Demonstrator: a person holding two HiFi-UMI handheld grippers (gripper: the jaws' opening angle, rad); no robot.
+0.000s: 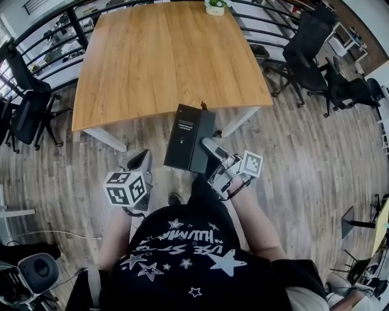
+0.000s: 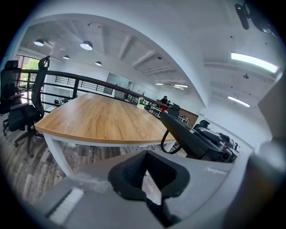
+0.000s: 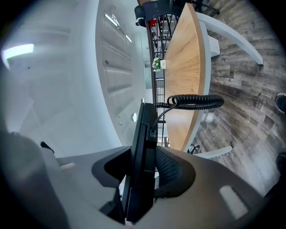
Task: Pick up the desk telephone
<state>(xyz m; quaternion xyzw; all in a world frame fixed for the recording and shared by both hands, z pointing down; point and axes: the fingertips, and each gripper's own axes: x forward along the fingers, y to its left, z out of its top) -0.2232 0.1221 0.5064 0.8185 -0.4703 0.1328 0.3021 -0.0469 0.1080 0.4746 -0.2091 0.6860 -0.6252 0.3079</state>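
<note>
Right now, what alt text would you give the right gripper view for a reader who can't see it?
The right gripper clamps a black desk telephone, seen edge-on between its jaws. Its coiled cord loops to the right; beyond are a wooden table with a small potted plant, and a plank floor.

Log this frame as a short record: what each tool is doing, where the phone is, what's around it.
right tool: closed on the edge of the desk telephone
left tool: jaws apart, nothing between them
telephone position: off the table, held in the air above the floor, by the table's near edge
cord: coiled, attached to the telephone
table: wooden, with a potted plant at its far edge
</note>
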